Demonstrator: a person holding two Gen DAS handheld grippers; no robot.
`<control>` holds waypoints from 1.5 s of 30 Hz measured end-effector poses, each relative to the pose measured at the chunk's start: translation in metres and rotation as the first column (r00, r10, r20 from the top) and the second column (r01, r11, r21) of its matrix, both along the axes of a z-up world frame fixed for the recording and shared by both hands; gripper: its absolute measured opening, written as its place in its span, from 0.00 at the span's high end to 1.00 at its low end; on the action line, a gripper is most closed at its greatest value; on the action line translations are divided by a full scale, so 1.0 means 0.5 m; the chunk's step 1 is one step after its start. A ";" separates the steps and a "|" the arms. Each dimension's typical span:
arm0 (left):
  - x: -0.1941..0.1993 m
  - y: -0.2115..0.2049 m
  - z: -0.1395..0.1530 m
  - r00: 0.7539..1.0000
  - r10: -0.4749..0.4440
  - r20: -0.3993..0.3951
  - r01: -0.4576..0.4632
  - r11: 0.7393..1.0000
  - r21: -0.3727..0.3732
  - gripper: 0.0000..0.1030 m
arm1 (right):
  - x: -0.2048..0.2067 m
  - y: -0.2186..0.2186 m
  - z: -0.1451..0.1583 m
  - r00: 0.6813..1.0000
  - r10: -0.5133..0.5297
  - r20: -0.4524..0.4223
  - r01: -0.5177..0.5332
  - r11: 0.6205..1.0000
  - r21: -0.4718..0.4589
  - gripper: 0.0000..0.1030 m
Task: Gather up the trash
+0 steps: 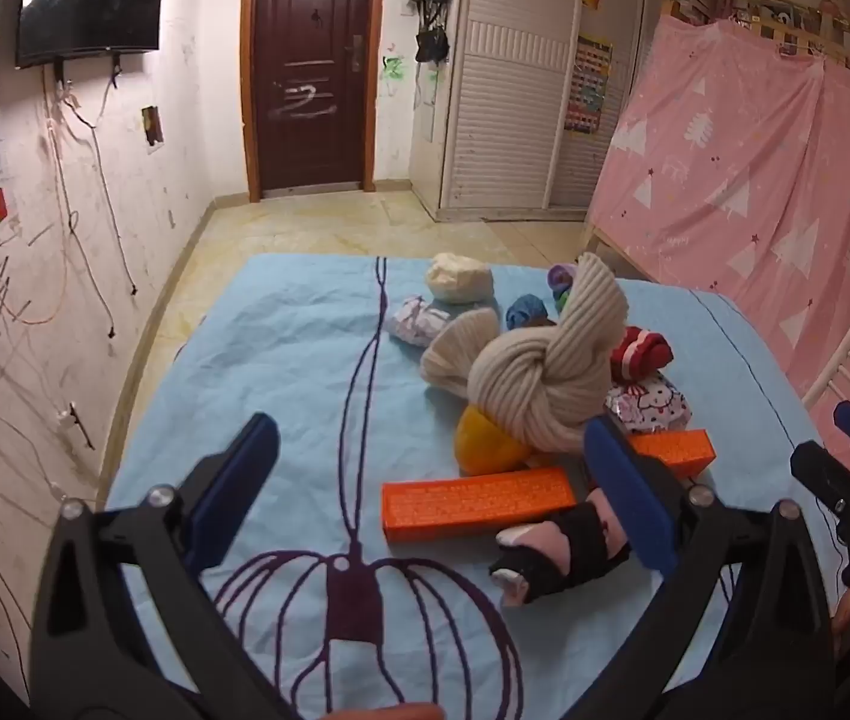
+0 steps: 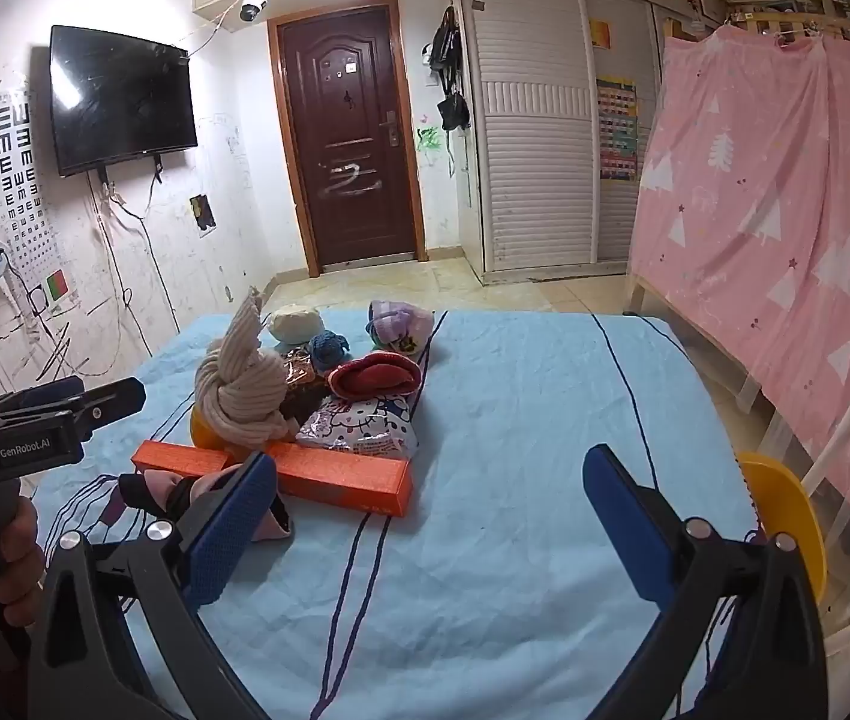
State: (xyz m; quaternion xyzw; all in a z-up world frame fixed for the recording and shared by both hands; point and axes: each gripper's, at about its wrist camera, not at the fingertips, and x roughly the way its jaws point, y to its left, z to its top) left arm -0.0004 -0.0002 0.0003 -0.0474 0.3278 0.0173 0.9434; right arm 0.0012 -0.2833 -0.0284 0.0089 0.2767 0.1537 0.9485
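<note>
Both the left gripper (image 1: 442,492) and right gripper (image 2: 430,516) gape wide, holding nothing. The knotted beige scarf (image 1: 535,375) hides much of the trash pile: an orange box (image 1: 475,504) lies just before it, its twin (image 1: 673,450) partly covered, and a Hello Kitty wrapper (image 2: 365,426) sits beside it.

two orange boxes (image 1: 475,504) (image 1: 673,451), one knotted cream scarf (image 1: 535,387), one cartoon-print packet (image 1: 649,405), one red hat (image 2: 375,377)

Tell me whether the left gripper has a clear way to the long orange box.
Probably yes: the left gripper is open and the long orange box lies just ahead on the blue cloth, its top bare; only a pink-and-black sock touches its near end.
</note>
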 end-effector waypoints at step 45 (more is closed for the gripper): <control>0.003 -0.009 -0.012 1.000 -0.018 -0.022 0.017 1.000 -0.010 0.05 | -0.003 0.010 0.002 1.000 0.006 0.007 -0.005 1.000 -0.015 0.08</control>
